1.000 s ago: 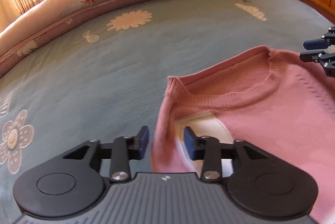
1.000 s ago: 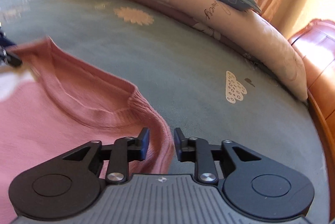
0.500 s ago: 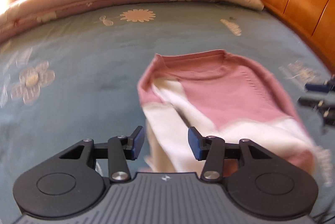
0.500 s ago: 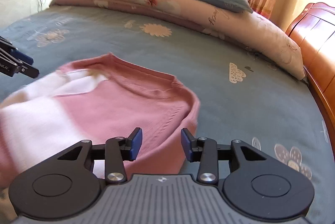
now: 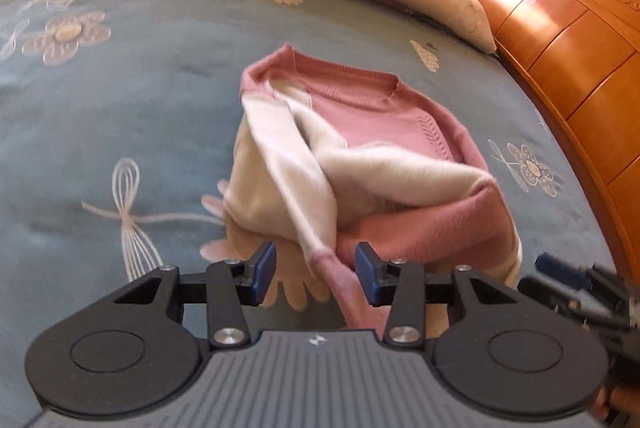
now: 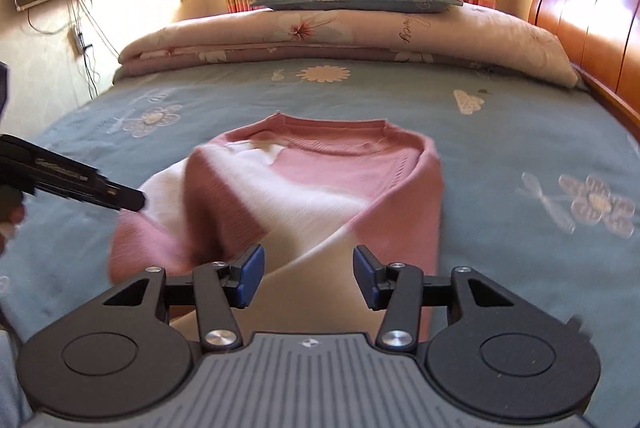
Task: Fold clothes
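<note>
Faintly, cursive lettering, illegible, on the folded quilt (image 6: 412,27).

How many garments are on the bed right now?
1: a pink and white sweater lying partly folded mid-bed, just ahead of both claws. Anything behind the cameras is unseen.

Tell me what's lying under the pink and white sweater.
The sweater lies folded on the blue flowered bedspread. In the left wrist view a peach flower print pokes out from under its near edge. Whatever else sits beneath is covered.
</note>
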Available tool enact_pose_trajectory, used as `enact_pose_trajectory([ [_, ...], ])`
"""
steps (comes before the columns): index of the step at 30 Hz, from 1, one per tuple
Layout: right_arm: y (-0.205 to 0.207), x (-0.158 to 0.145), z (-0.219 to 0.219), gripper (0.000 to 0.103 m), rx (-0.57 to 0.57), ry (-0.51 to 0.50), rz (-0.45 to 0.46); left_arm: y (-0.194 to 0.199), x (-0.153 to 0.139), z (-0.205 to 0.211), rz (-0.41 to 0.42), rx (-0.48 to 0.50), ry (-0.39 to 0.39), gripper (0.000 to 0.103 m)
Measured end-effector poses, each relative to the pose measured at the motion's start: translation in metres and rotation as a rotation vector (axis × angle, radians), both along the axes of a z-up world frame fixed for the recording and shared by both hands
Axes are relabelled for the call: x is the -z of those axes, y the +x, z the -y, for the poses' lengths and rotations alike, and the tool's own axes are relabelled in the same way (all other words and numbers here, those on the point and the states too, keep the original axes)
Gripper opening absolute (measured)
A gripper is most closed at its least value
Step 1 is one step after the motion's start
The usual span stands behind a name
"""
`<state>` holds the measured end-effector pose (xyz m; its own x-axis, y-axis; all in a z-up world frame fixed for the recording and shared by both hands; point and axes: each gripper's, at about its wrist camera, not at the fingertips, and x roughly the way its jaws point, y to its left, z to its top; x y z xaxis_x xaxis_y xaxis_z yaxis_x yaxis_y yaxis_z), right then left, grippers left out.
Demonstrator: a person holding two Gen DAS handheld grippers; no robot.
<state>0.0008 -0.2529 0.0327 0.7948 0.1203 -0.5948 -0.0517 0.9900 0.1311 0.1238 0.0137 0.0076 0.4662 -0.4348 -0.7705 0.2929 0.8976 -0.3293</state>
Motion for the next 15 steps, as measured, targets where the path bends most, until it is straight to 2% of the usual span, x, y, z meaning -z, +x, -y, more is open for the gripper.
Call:
enact_pose_trajectory([
  [6,-0.011,0.009,-0.010,0.054,-0.010,0.043,-0.009,-0.002,0.019,0.003,-0.067,-0.018,-0.091,0.041],
  [9,-0.013,0.012,-0.010,0.054,-0.011,0.061,-0.012,-0.001,0.027,0.011,-0.095,0.001,-0.083,0.038],
  [11,-0.013,0.014,-0.009,0.057,-0.007,0.068,-0.015,-0.002,0.029,0.015,-0.092,0.020,-0.070,0.022],
  [12,-0.013,0.015,-0.008,0.059,-0.003,0.071,-0.017,-0.003,0.029,0.017,-0.086,0.028,-0.066,0.018],
  [14,-0.014,0.017,-0.008,0.060,0.003,0.076,-0.020,-0.003,0.027,0.019,-0.069,0.033,-0.051,0.004],
  [15,-0.014,0.019,-0.007,0.060,0.004,0.081,-0.021,-0.002,0.025,0.020,-0.061,0.031,-0.034,0.004],
])
